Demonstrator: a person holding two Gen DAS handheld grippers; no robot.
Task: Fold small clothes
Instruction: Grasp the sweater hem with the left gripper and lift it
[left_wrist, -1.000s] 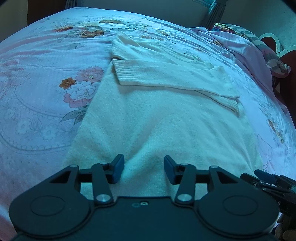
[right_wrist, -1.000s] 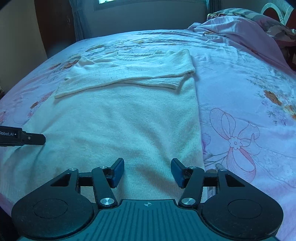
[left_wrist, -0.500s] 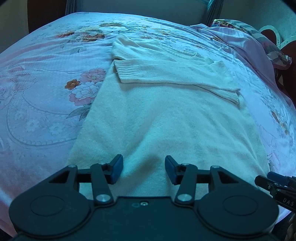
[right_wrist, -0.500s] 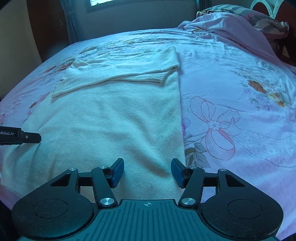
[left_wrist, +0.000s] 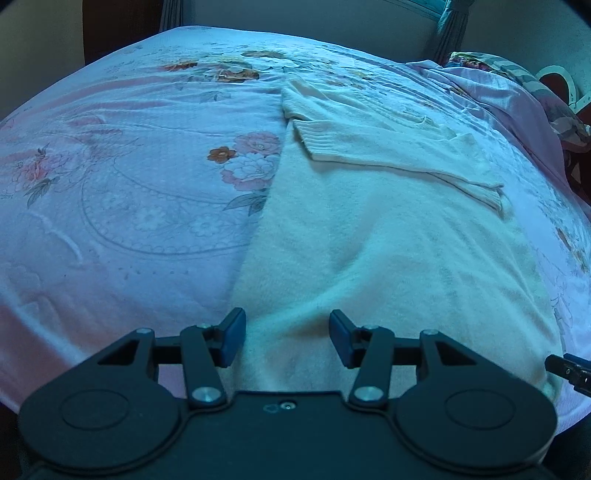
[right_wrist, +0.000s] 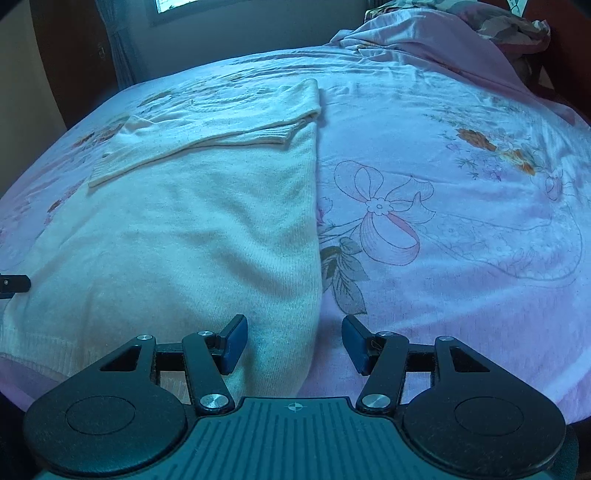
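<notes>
The cream sweater (left_wrist: 388, 236) lay flat on the bed, spread over the pink flowered bedsheet (left_wrist: 129, 192), its body running lengthwise away from both cameras. Both sleeves were folded across the chest, one ribbed cuff (left_wrist: 321, 142) ending near the sweater's left edge in the left wrist view, the other cuff (right_wrist: 107, 173) pointing off toward the left side in the right wrist view.

The left gripper (left_wrist: 287, 341) hovered over the near left corner of the sweater, its fingers apart with nothing pressed between them; the sweater's left edge ran down just inside the left blue pad (left_wrist: 231, 341). The right gripper (right_wrist: 293, 343) sat over the opposite near corner, fingers likewise apart and empty, and the sweater's right edge dropped down between its two pads, cream knit on one side and sheet on the other.

Each gripper's tip peeked into the other's picture at the frame edge, dark and low beside the hem. A rumpled lilac blanket (right_wrist: 436, 40) was heaped at the far right of the bed, well clear of the sweater.
</notes>
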